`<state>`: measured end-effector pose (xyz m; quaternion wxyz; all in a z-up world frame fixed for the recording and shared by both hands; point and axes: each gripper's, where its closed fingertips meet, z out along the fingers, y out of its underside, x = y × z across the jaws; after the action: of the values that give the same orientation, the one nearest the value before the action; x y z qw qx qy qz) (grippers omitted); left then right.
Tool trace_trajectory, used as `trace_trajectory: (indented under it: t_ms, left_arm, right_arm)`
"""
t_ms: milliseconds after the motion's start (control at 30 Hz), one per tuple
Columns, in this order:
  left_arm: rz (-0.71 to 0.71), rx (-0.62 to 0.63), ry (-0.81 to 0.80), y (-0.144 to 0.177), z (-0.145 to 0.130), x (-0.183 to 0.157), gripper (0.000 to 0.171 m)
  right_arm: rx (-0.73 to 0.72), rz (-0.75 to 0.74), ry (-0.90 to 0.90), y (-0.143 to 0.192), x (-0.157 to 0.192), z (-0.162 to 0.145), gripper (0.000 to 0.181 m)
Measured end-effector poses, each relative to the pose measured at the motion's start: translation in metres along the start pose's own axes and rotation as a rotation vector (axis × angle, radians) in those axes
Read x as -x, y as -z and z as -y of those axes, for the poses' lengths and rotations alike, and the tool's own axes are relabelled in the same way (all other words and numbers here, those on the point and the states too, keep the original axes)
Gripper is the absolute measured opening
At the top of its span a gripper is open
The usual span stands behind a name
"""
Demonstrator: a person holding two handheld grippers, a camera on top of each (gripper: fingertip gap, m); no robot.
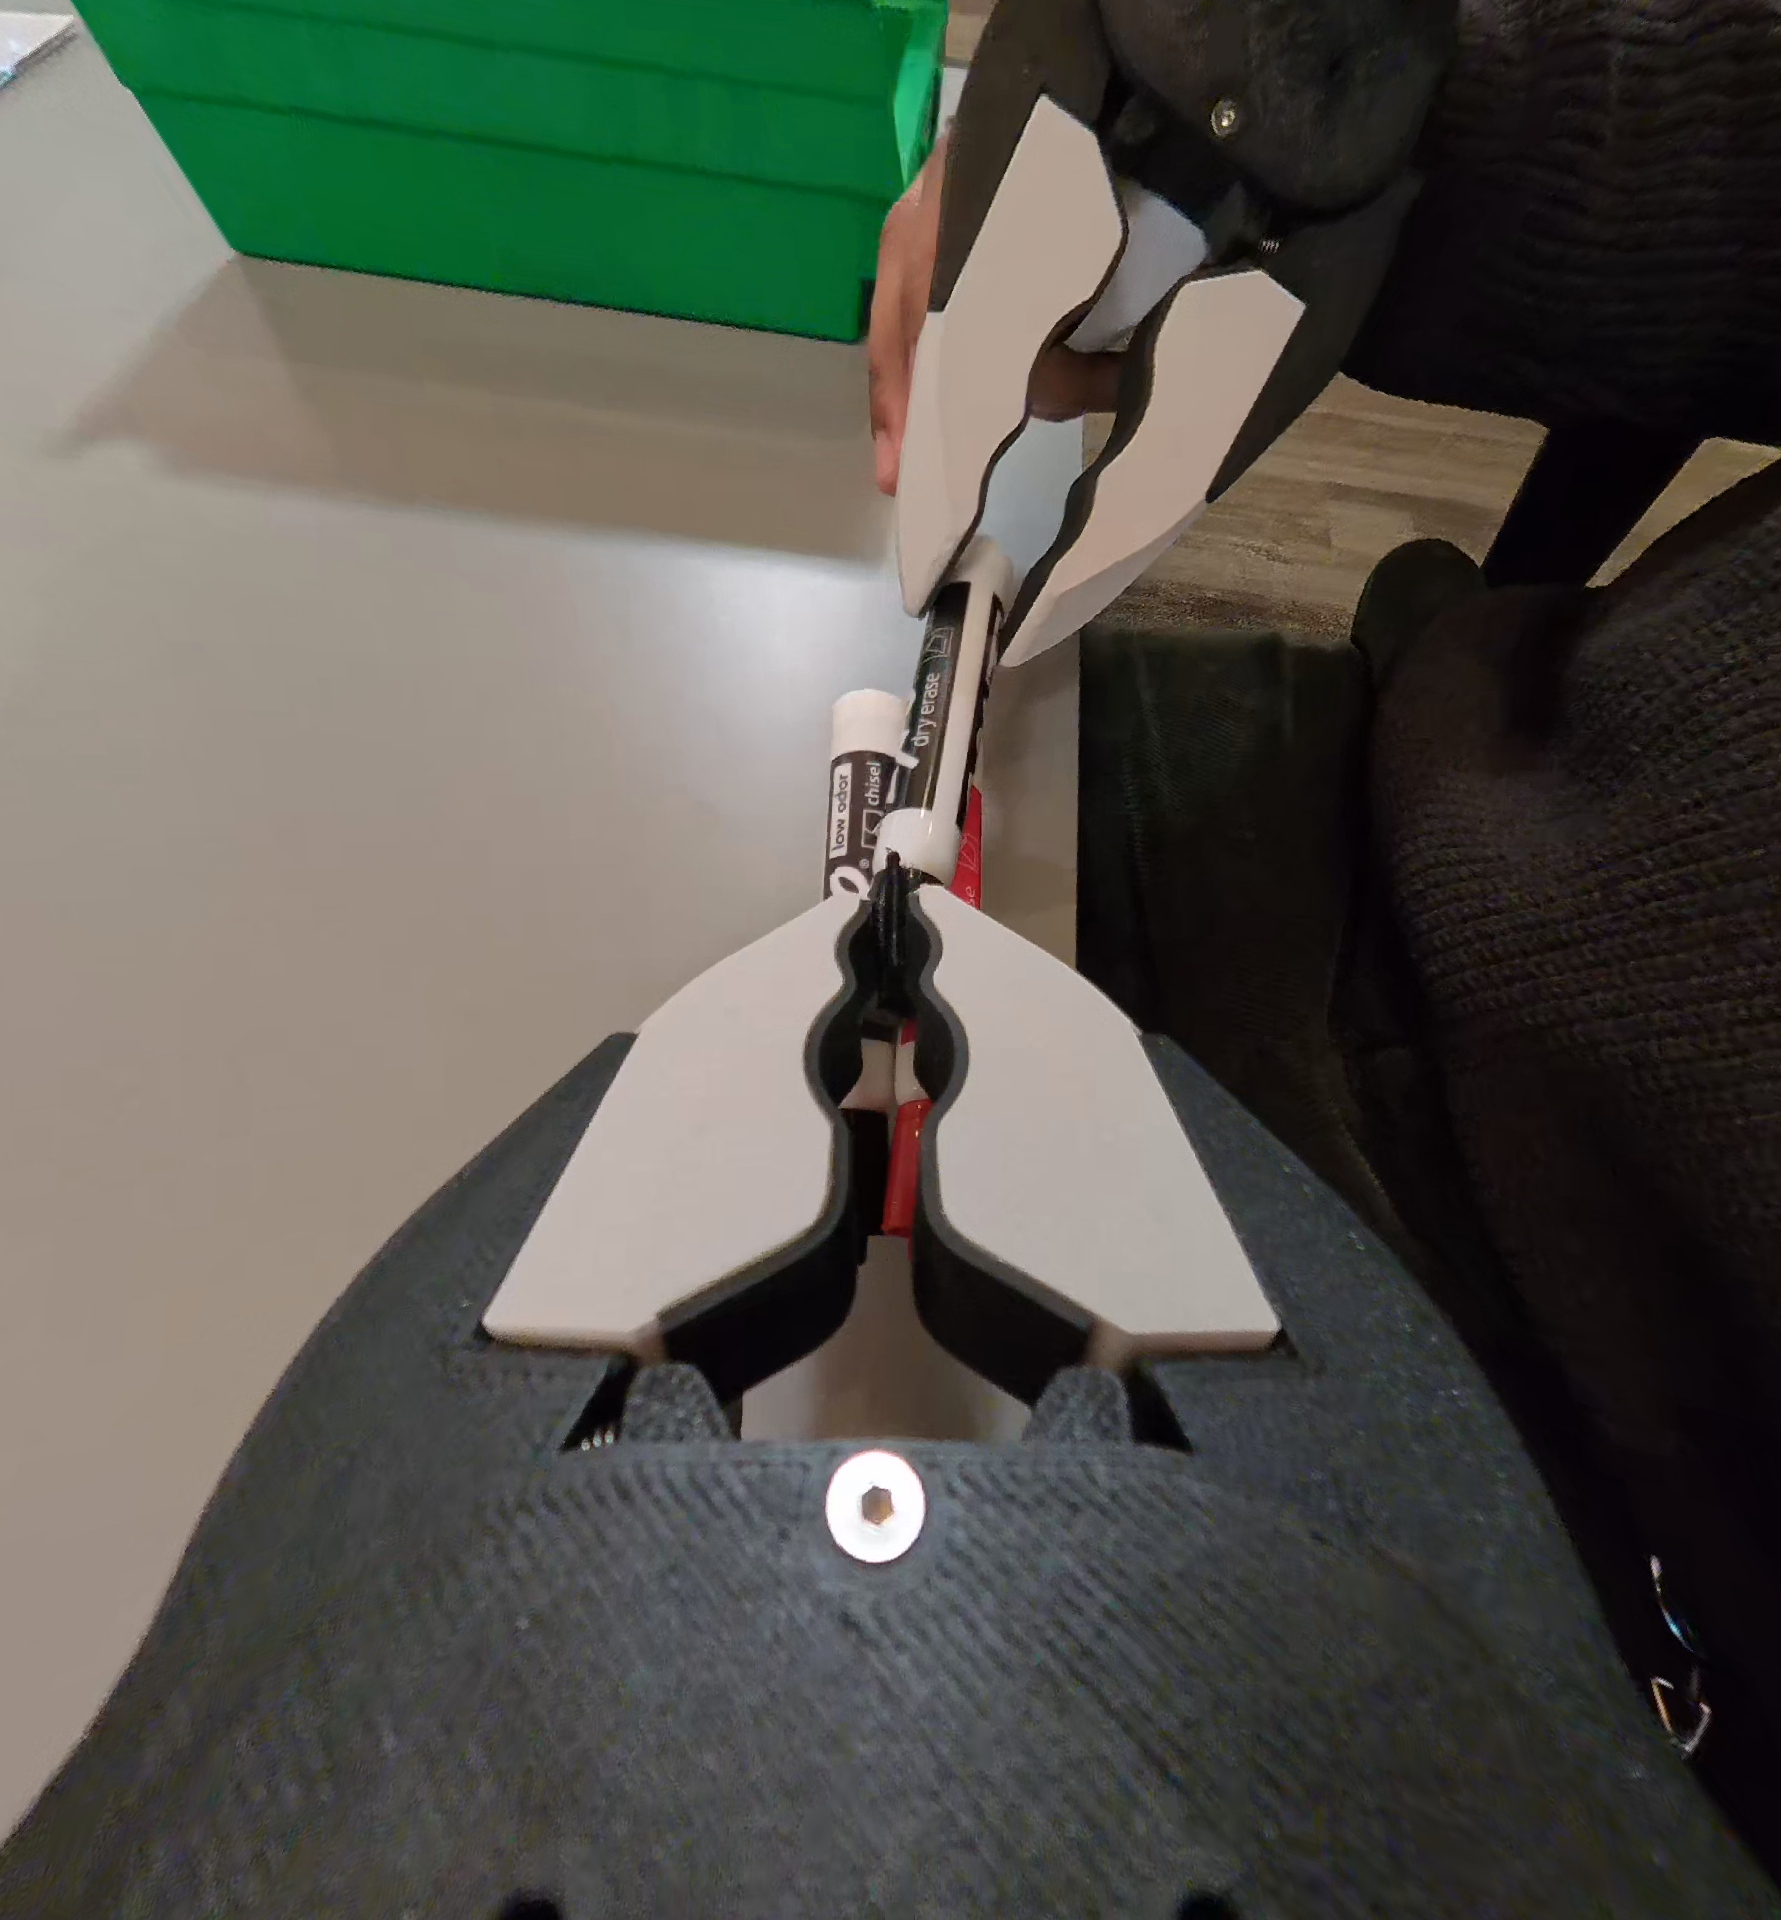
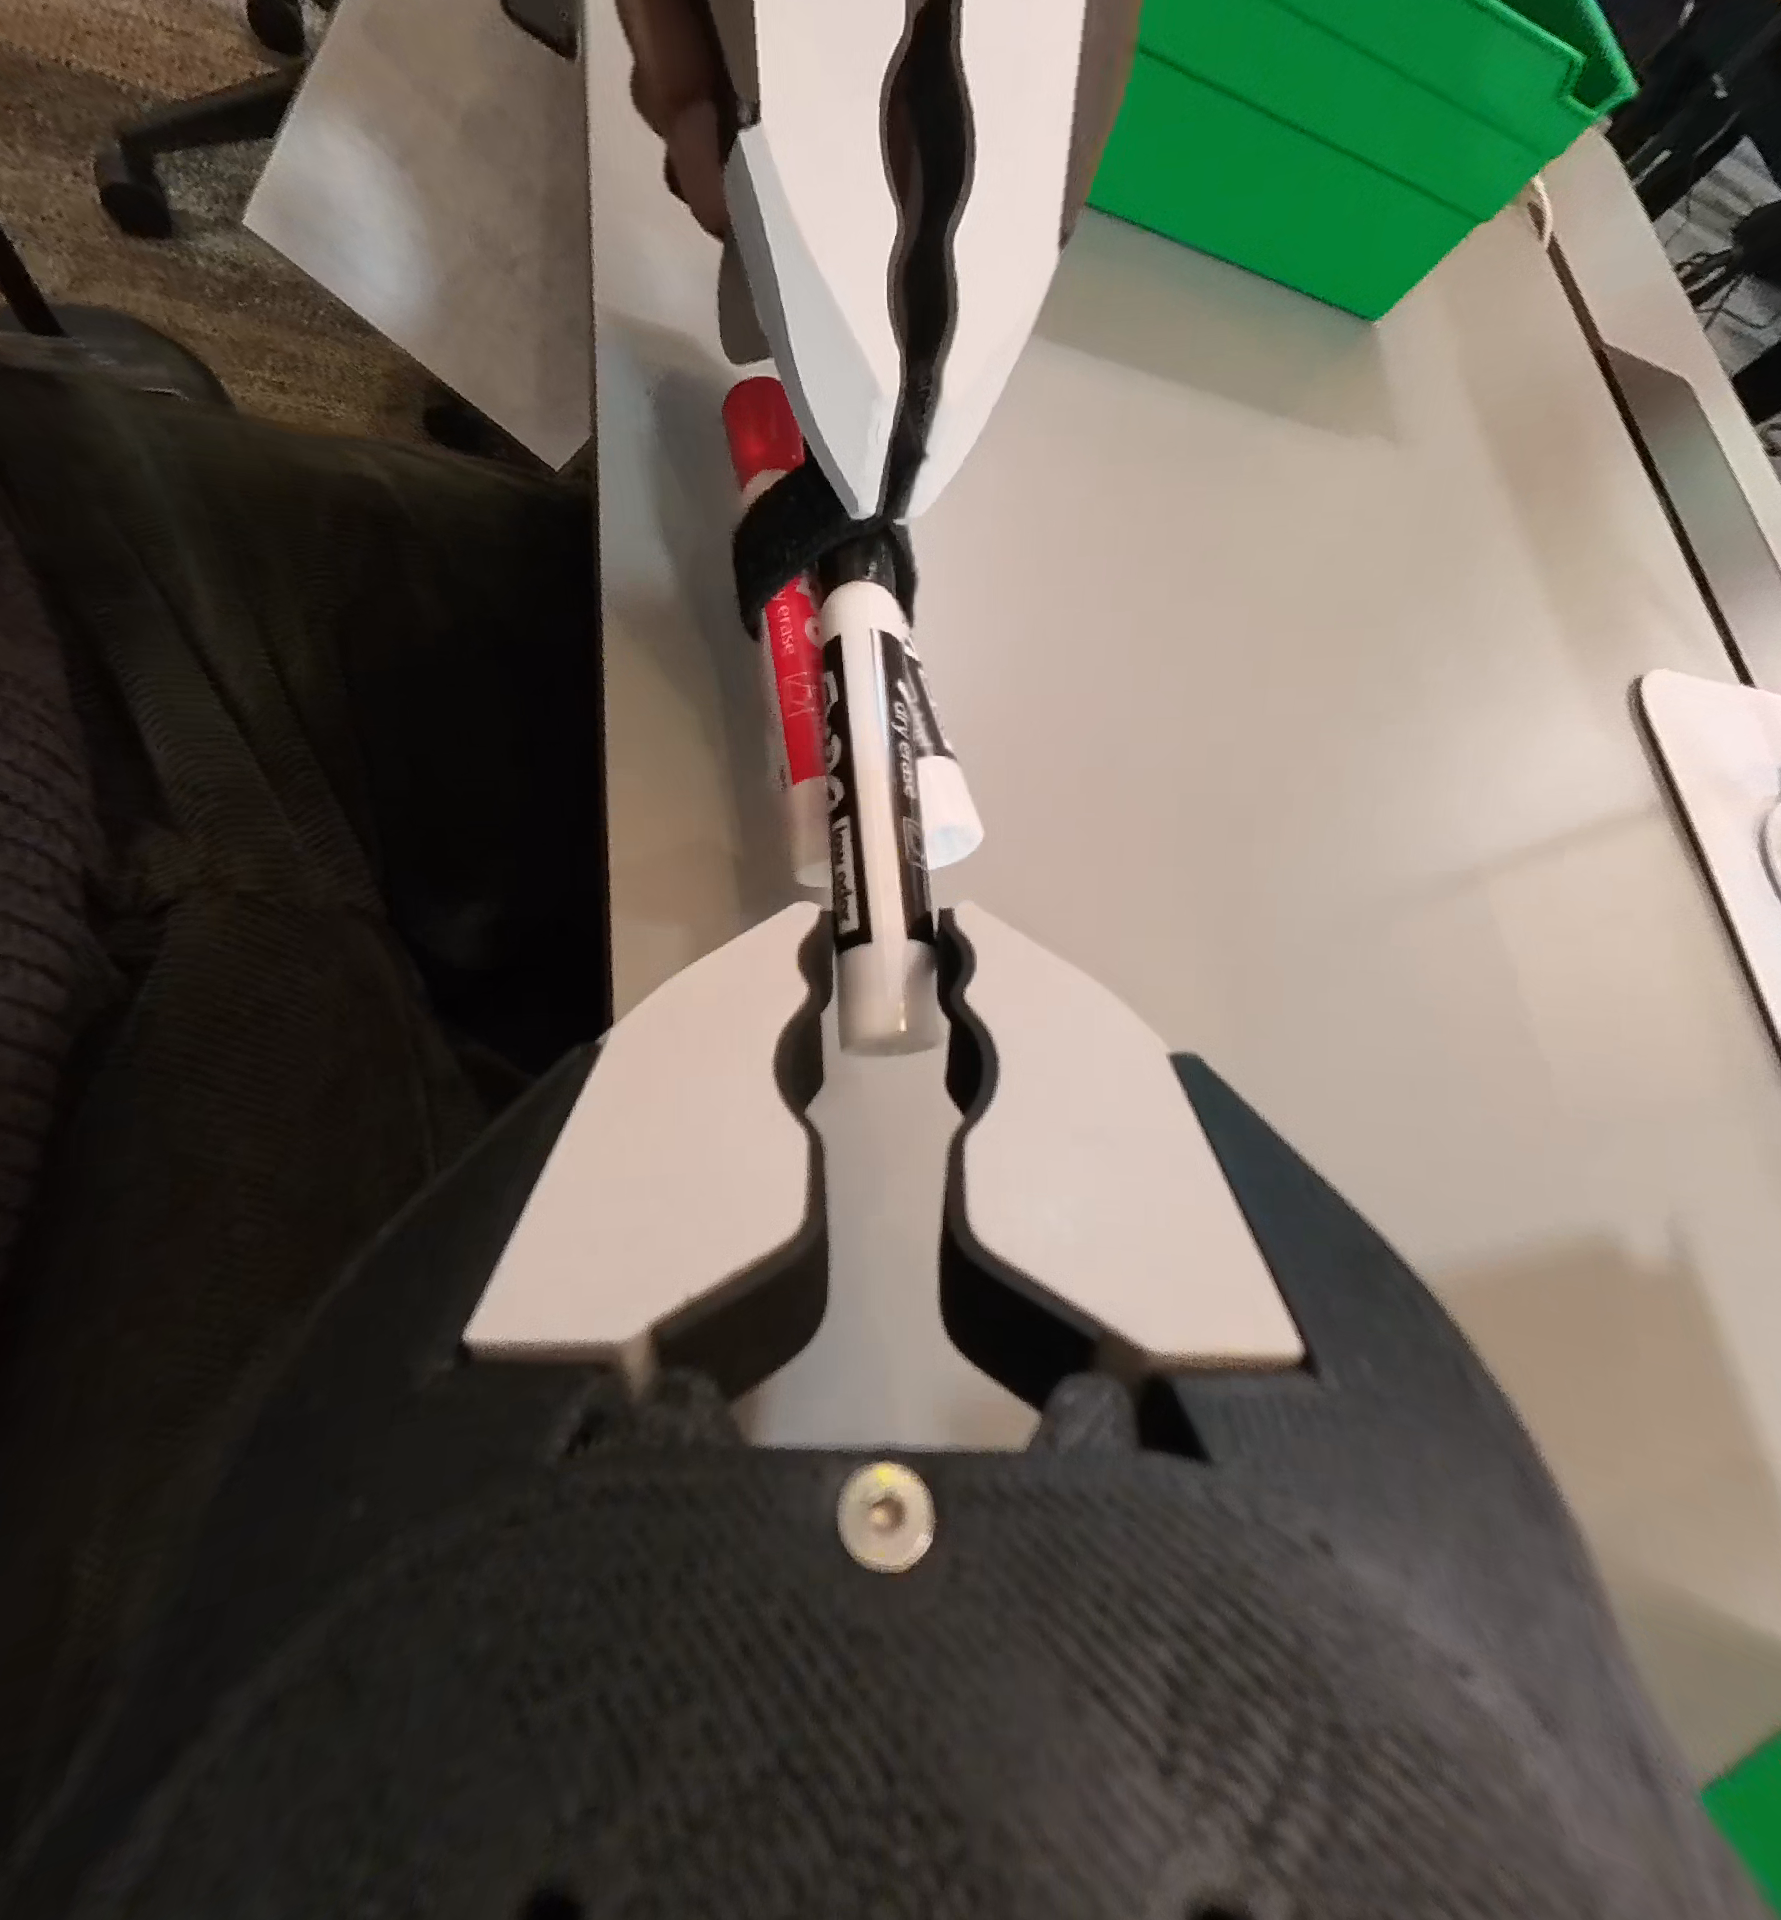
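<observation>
From where I stand the two tools meet nose to nose over the near edge of the grey table (image 2: 1281,727). The left gripper (image 1: 891,909) has its fingers pressed together, pinching the black strap (image 2: 777,551) that loops round three markers. The right gripper (image 2: 881,925) has its fingers a narrow way apart, clamped on the white tail end of one black marker (image 2: 870,790). Beside that one lie a second black marker (image 2: 933,769) and, nearer the table's edge, a red marker (image 2: 777,644), both inside the loop. I cannot tell whether the bundle rests on the tabletop or hangs just above it. To my eye the right-hand hold sits only on the last bit of the barrel, so it would twist easily; a pull straight along the marker's length would suit it better than a sideways one. The strap pinch looks firm. A green bin (image 2: 1333,156) stands farther back
</observation>
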<state>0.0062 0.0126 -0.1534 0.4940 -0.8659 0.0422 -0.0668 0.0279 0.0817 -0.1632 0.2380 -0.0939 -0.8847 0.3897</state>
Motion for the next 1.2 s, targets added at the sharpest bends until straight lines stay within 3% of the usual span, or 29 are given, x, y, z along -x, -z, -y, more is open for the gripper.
trace_trajectory:
  t_ms: [367,1200]
  left_arm:
    - [-0.083,-0.008,-0.043,-0.018,0.011,0.007,0.006]
    - [-0.133,-0.006,-0.027,-0.021,0.010,0.003,0.006]
  right_arm:
    - [0.017,-0.075,-0.065,0.017,-0.008,-0.015,0.020]
    - [0.024,-0.030,-0.148,0.025,-0.003,-0.017,0.020]
